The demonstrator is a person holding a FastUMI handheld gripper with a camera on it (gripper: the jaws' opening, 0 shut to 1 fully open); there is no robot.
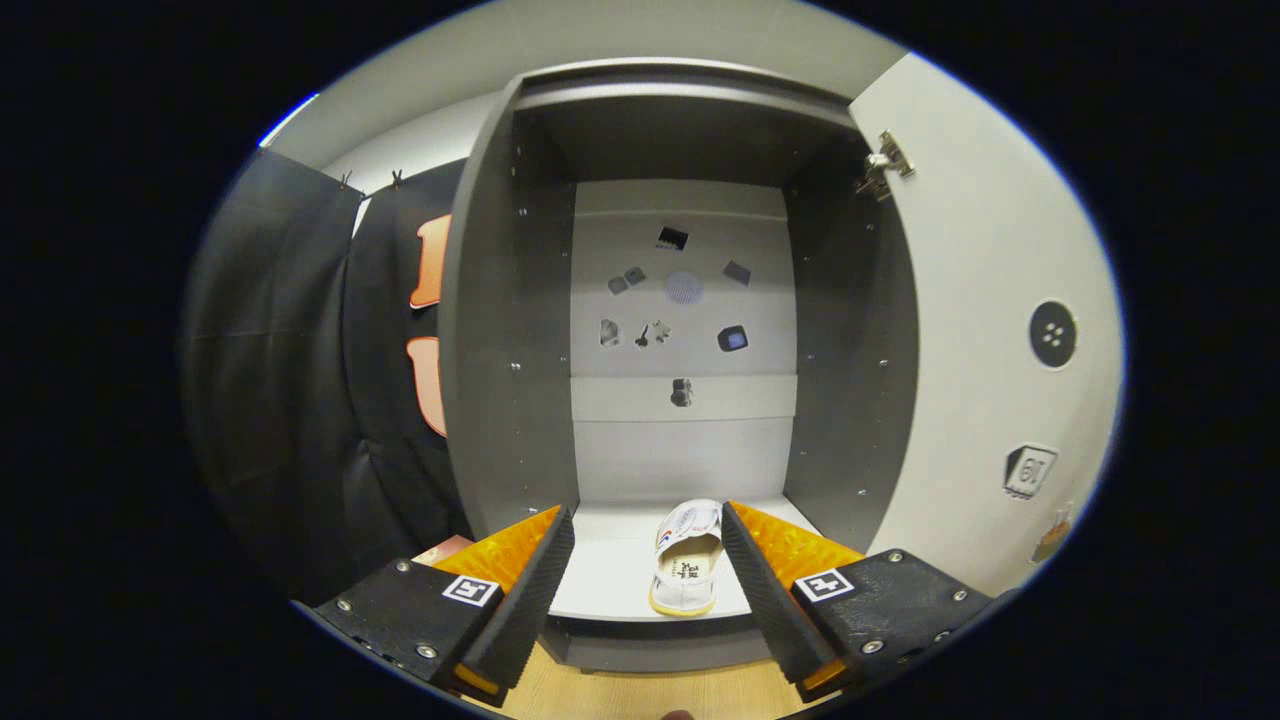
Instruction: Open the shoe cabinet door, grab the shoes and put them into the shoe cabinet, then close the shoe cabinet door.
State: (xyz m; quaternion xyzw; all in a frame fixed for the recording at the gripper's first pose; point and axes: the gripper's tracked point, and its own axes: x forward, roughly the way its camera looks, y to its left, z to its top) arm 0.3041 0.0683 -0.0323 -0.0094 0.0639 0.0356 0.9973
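Note:
The grey shoe cabinet (510,330) stands straight ahead with its white door (985,330) swung open to the right. A white shoe (688,558) with a yellowish sole lies on the cabinet's bottom shelf (610,585), heel toward me, toe pointing inward. My gripper (646,530) is open in front of the cabinet's lower edge. The shoe sits between the two fingers and slightly beyond them, closer to the right finger (760,580). Neither finger touches it.
The cabinet's pale back panel (683,300) carries several small stickers. A metal hinge (885,165) sits at the door's upper inner corner. Black cloth (290,380) hangs left of the cabinet. Wooden flooring (640,690) lies below the cabinet's plinth.

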